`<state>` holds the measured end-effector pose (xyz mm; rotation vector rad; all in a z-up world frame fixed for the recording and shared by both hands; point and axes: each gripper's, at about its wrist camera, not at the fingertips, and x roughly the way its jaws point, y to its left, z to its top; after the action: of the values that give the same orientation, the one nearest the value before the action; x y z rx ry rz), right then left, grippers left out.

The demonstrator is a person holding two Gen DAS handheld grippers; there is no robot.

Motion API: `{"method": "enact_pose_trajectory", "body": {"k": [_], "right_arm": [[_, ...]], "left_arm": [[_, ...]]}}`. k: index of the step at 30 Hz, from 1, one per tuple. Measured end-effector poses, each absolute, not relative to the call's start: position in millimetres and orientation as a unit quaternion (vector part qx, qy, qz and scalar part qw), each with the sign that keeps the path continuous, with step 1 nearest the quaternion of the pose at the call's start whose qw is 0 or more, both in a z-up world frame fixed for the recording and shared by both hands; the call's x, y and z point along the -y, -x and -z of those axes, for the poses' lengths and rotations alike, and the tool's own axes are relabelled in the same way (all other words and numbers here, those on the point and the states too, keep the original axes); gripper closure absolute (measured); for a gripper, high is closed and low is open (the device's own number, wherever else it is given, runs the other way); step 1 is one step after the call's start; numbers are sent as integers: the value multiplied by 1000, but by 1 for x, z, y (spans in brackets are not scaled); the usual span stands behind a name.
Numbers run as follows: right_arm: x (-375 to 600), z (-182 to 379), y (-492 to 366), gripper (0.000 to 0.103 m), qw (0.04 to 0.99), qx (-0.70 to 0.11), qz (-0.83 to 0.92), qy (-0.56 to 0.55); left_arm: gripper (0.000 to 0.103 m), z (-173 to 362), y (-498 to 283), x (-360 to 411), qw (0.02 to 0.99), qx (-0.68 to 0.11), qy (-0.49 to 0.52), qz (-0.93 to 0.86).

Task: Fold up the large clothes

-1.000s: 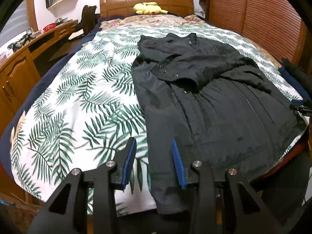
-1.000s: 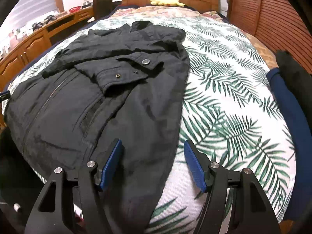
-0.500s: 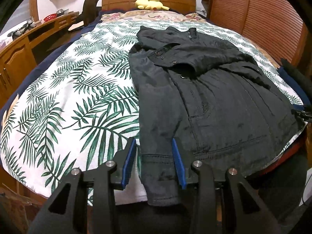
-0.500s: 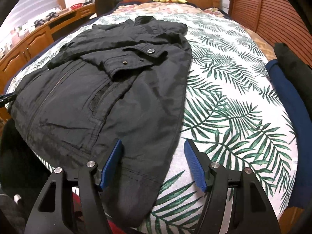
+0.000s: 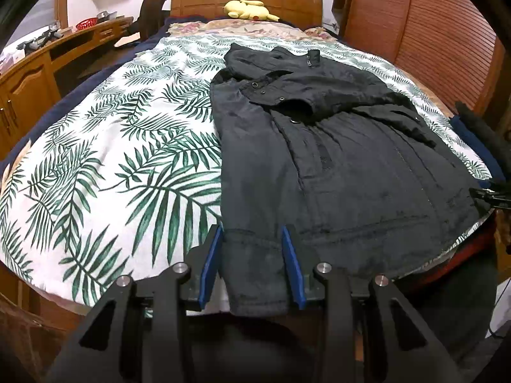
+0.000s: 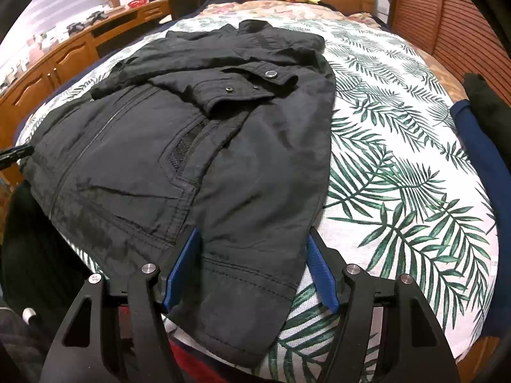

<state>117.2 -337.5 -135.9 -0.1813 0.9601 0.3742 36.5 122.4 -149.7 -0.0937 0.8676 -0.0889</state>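
A black jacket [image 5: 335, 159] lies spread on the bed, collar toward the headboard, both sleeves folded across its chest. Its hem hangs over the near bed edge. My left gripper [image 5: 252, 249] is open, its blue fingers on either side of the jacket's near left hem corner. In the right wrist view the jacket [image 6: 198, 146] fills the left and middle. My right gripper [image 6: 252, 255] is open, its fingers on either side of the near right hem corner. Neither gripper is closed on the cloth.
The bed has a white cover with green leaf print [image 5: 111, 159]. A wooden headboard with a yellow plush toy [image 5: 249, 9] stands at the far end. A wooden desk [image 5: 32, 76] runs along the left. Dark blue and black clothes [image 6: 479, 134] lie at the bed's right edge.
Both grippers have moved forward and down to the jacket's hem. The hem corners now lie between the open fingers. The jacket itself has not moved.
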Motion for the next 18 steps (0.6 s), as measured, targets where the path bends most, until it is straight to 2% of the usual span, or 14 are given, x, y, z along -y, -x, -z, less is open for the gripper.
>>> {"method": "enact_pose_trajectory", "body": {"k": [9, 11, 13, 15, 16, 18], "right_arm": [[337, 136, -116, 36, 864, -462, -181, 84], [337, 136, -113, 40, 859, -468, -188, 82], [337, 135, -110, 49, 857, -470, -196, 83], [338, 135, -109, 61, 857, -469, -197, 82], [338, 134, -108, 75, 859, -466, -194, 83], [340, 130, -109, 80, 862, -461, -194, 78]], "left_arm": [[67, 152, -31, -122, 905, -419, 52, 41], [67, 152, -29, -120, 906, -419, 52, 39], [69, 152, -26, -117, 907, -416, 48, 45], [84, 149, -23, -115, 910, -410, 42, 47], [92, 145, -21, -115, 912, -405, 44, 52], [97, 135, -19, -114, 915, -397, 47, 62]]}}
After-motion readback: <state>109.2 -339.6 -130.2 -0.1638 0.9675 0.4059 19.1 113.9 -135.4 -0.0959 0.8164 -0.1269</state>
